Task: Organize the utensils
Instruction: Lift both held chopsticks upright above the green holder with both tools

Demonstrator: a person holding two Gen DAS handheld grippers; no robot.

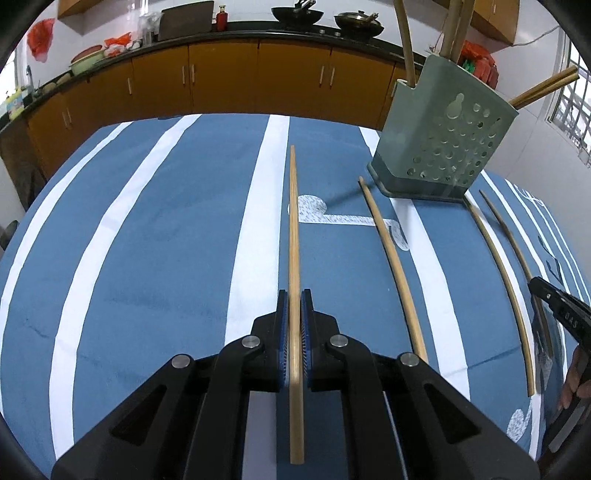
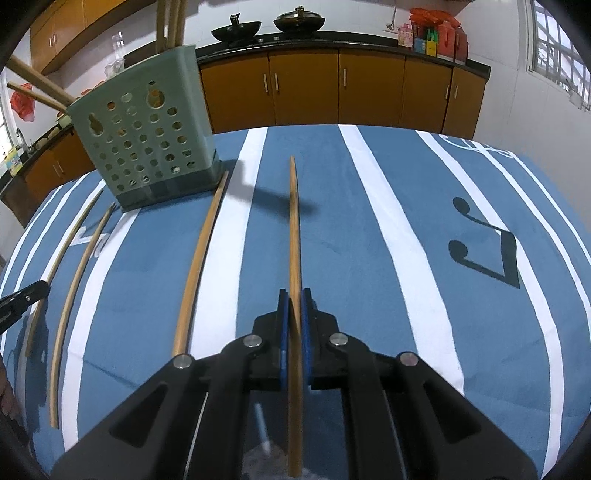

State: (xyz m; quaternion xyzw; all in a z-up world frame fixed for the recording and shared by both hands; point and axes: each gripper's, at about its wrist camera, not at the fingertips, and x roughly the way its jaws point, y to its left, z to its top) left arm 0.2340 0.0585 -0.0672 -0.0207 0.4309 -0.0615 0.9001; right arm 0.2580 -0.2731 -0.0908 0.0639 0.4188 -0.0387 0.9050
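Between the blue pads of the left gripper [image 1: 294, 295], low in the middle of the left wrist view, a pale bamboo chopstick [image 1: 294, 229] was pinched, its slim length running straight up the frame toward its tapered tip. At the lower centre of the right wrist view the right gripper [image 2: 294, 295] likewise pressed its pads on a second chopstick [image 2: 294, 236], slightly darker and grainier, pointing up the frame with a shadow cast near its tip. Both sticks were plain, light brown and unmarked.

Three more loose chopsticks lay on the blue tablecloth [image 1: 155, 229] with white stripes: in the left wrist view one just right of centre [image 1: 391, 266], and two thinner ones at the right side [image 1: 502, 288], bowed by the lens. Their far ends reached close to the base of a grey-green utensil holder [image 1: 443, 140] with round holes, standing in the upper right of that view and the upper left of the other. Several chopsticks leaned out of its top. Across the back ran brown cabinets [image 2: 306, 88] under a dark counter bearing two woks [image 2: 236, 29].
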